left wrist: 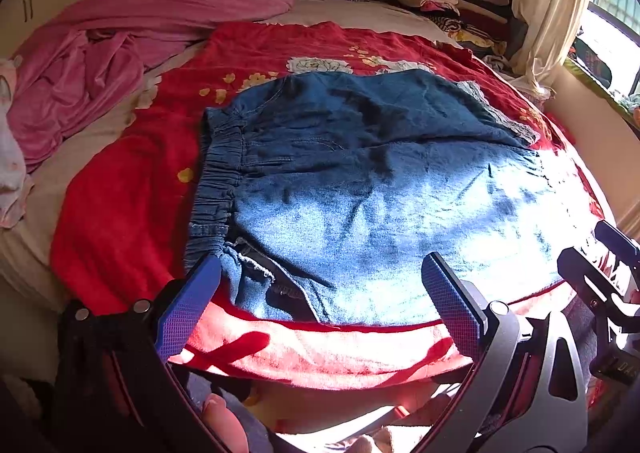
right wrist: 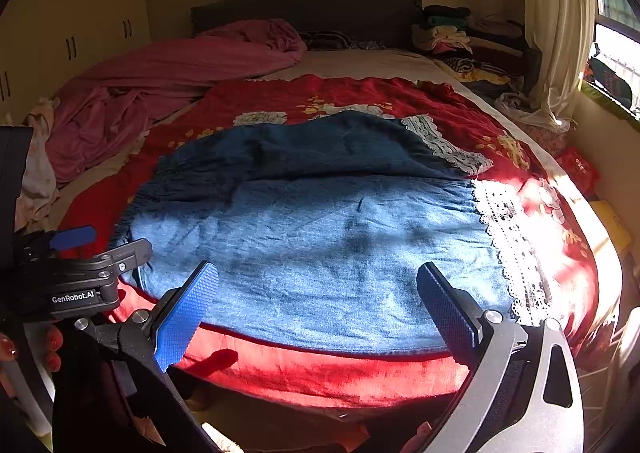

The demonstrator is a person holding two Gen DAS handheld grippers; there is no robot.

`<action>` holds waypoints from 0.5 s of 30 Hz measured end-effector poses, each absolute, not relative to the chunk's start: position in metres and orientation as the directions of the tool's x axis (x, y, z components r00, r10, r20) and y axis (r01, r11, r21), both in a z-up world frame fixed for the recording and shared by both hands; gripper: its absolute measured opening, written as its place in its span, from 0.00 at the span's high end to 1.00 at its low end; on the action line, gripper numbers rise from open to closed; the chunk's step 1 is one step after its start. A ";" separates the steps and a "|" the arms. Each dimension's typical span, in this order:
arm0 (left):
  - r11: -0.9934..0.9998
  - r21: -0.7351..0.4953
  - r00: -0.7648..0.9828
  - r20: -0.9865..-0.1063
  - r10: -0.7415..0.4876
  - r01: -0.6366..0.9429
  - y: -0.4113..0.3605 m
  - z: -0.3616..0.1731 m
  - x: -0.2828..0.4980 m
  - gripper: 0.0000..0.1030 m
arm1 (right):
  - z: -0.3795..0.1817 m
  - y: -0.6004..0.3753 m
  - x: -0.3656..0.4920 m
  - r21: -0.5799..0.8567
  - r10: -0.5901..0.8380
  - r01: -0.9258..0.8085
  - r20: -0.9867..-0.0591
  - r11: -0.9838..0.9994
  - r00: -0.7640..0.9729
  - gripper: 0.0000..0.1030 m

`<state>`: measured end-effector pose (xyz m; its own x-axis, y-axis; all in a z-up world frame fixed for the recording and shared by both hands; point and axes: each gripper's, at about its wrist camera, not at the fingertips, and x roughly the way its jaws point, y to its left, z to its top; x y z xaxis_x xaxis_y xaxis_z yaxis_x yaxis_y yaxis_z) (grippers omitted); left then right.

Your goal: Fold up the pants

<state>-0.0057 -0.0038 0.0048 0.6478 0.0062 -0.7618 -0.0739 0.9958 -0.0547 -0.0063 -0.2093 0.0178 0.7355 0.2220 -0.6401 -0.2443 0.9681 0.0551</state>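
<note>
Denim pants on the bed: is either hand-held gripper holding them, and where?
Nothing is held. The left hand-held gripper and right hand-held gripper are both open above the denim pants.

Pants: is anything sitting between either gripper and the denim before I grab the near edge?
Nothing visible. The pants lie flat on the red blanket, bare on top; the left gripper and right gripper are open at their near edge.

A red floral blanket (right wrist: 360, 373) is spread over the bed, flanked by a crumpled pink sheet (right wrist: 160, 85) and stacked clothes (right wrist: 460, 41).
</note>
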 end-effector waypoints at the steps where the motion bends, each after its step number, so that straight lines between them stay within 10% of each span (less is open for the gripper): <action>1: 0.996 -0.056 0.648 -0.762 0.005 -0.073 -0.003 0.005 -0.006 0.09 | 0.018 -0.209 -0.006 0.056 0.222 -0.244 -0.640 0.968 0.735 0.04; 15: 0.996 -0.050 0.649 -0.761 0.012 -0.077 -0.002 0.007 -0.006 0.09 | 0.016 -0.210 -0.006 0.055 0.219 -0.241 -0.641 0.969 0.735 0.04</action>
